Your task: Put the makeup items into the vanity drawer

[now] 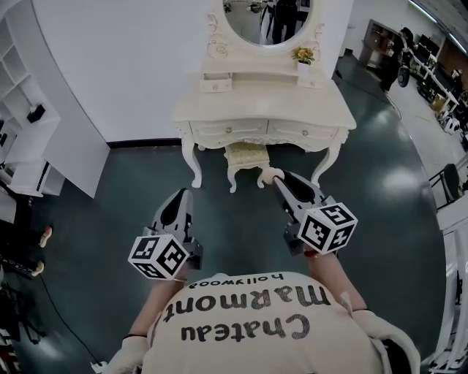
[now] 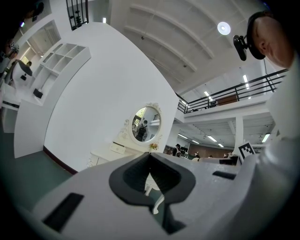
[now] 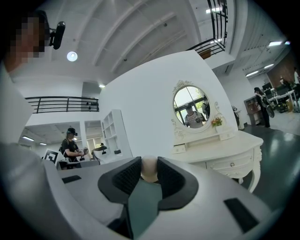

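Observation:
A white vanity (image 1: 263,109) with two shut front drawers (image 1: 228,130) stands ahead against the white wall, also visible in the left gripper view (image 2: 105,154) and the right gripper view (image 3: 225,150). My right gripper (image 1: 272,176) points at it and is shut on a small rounded beige makeup item (image 3: 149,169), whose tip shows between the pads (image 1: 269,174). My left gripper (image 1: 179,199) is held level beside it, its tips (image 2: 150,157) meeting with nothing between them. Both are well short of the vanity.
A cushioned stool (image 1: 247,155) is tucked under the vanity. On top are an oval mirror (image 1: 267,18), a small drawer box (image 1: 216,84) and a flower pot (image 1: 303,55). White shelving (image 1: 22,139) stands at left, a chair (image 1: 450,182) at right. Another person (image 3: 72,143) stands far off.

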